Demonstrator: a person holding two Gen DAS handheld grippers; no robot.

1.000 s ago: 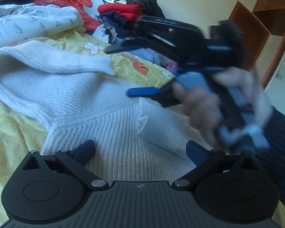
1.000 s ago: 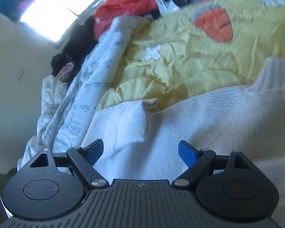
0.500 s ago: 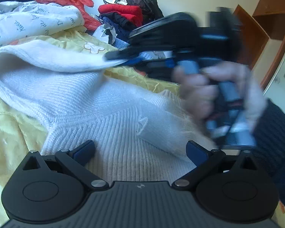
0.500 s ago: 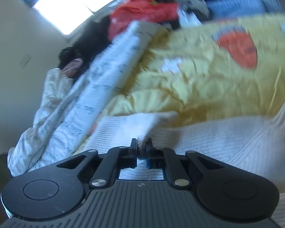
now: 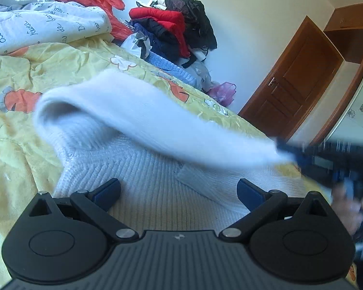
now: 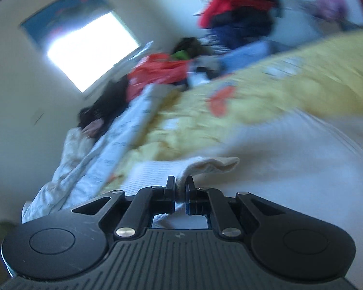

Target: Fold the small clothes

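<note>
Sleeve-fold step: right gripper (image 6: 180,186) clamped on white knit sweater (image 5: 157,193) sleeve cuff (image 6: 213,164), left gripper (image 5: 179,191) released above body; next, lay sleeve flat across torso.

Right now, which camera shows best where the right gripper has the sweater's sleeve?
The right wrist view: the right gripper is shut on the cuff of the white sleeve, with the fabric pinched between its pads. The left wrist view shows the sleeve stretched across the sweater, but the gripper there is blurred.
</note>
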